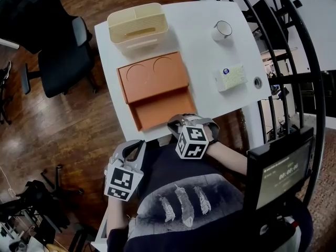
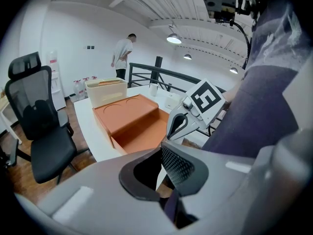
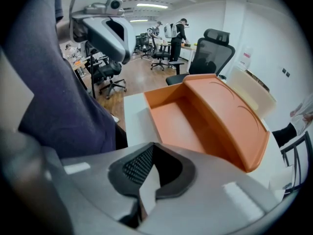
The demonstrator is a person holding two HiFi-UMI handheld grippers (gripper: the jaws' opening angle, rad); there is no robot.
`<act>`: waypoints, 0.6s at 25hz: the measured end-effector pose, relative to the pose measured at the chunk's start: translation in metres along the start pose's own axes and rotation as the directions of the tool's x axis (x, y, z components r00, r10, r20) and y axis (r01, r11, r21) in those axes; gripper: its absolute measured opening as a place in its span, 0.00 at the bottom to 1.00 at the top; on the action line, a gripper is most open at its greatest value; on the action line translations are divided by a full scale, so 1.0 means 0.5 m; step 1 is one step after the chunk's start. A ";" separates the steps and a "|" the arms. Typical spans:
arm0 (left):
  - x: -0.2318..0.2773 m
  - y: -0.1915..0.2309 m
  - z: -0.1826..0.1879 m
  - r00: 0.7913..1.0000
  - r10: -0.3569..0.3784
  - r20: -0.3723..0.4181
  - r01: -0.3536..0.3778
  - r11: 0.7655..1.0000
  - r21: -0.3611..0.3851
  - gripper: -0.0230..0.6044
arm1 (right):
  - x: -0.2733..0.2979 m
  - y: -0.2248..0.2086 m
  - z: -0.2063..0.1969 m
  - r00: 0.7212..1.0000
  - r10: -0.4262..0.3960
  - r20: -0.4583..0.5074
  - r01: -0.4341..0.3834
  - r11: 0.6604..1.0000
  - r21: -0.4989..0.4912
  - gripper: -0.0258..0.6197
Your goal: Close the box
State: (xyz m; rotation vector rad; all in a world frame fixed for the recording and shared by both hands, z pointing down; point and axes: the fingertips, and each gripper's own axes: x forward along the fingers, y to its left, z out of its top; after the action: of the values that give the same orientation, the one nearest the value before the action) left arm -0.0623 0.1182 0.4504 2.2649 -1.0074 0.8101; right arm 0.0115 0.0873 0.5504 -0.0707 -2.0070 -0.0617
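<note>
An orange box (image 1: 155, 88) lies open on the white table (image 1: 199, 56). Its lid, marked with two round impressions, sits at the far side, and the shallow tray (image 1: 160, 112) reaches toward the near edge. The box also shows in the left gripper view (image 2: 132, 119) and the right gripper view (image 3: 205, 111). My right gripper (image 1: 184, 121) hovers at the table's near edge, just right of the tray, shut and empty. My left gripper (image 1: 134, 145) hangs lower, off the table and in front of my torso, also shut on nothing. Neither touches the box.
A cream basket (image 1: 137, 25) stands behind the box. A white mug (image 1: 222, 30) and a pale packet (image 1: 231, 77) lie on the table's right side. A black office chair (image 1: 63, 56) is left of the table, and a black railing (image 1: 283, 62) and a screen (image 1: 278, 172) are to the right.
</note>
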 end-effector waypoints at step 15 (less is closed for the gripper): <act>0.013 -0.001 0.005 1.000 -0.014 0.000 0.014 1.000 -0.002 0.06 | 0.015 0.011 0.013 1.000 -0.012 0.022 0.013 0.999 -0.042 0.04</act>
State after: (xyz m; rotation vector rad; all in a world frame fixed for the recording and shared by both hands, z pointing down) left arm -0.0578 0.1137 0.4530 2.2681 -0.9902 0.8036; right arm 0.0031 0.0934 0.5547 -0.0863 -2.0285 -0.1120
